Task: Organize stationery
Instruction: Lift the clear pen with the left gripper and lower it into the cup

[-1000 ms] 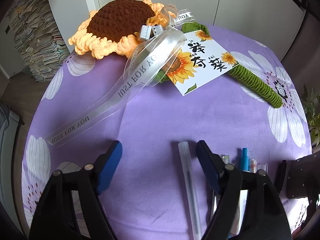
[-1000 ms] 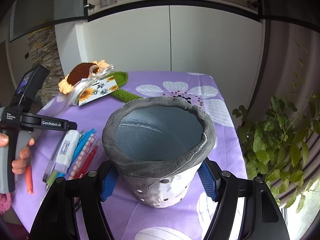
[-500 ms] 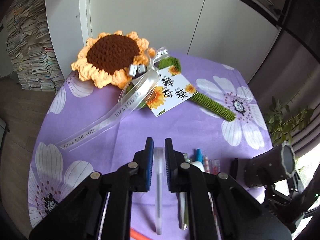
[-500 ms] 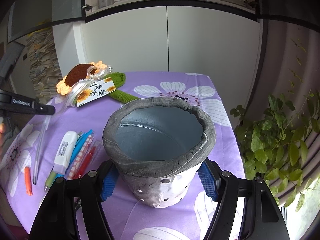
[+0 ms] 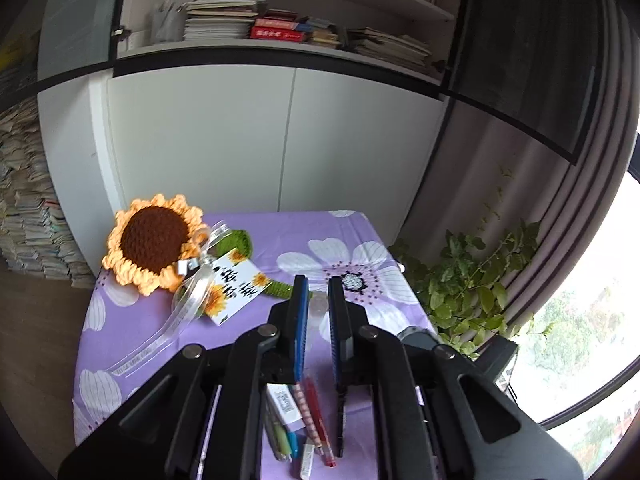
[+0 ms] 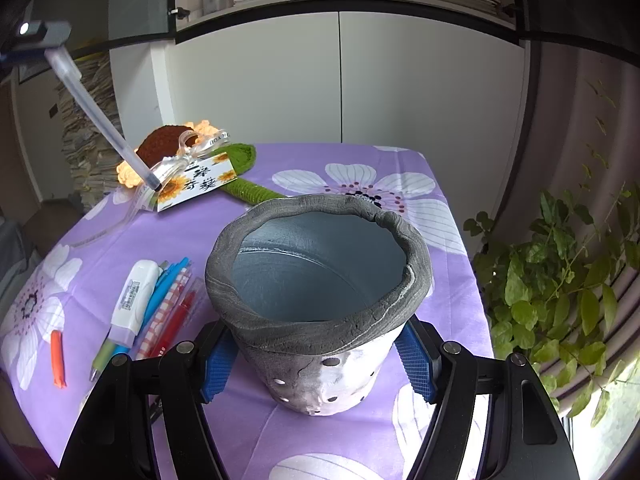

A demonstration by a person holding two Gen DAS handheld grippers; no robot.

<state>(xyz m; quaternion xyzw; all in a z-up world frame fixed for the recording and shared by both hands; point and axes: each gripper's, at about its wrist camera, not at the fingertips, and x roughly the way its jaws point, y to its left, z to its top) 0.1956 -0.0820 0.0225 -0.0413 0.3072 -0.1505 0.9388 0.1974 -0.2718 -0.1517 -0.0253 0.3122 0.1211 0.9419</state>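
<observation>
White cabinets back a purple cloth (image 6: 248, 240) with the pot (image 6: 320, 292) standing upright on it, mouth up. Right gripper (image 6: 316, 356) clasps the pot's lower wall, one pad on each side. Loose pens (image 6: 160, 312) lie side by side left of the pot. Left gripper (image 5: 318, 320) is clenched on a clear pen (image 6: 104, 120), raised above the cloth; the pen hangs slanted, tip down toward the sunflower (image 6: 160, 146).

Clear pen (image 6: 102, 120): held aloft, tilted, tip down
Grey pen pot (image 6: 320, 300): upright, empty, on purple cloth
Loose pens (image 6: 168, 308): lying side by side left of pot
Correction tape (image 6: 134, 300): white, atop the pens
</observation>
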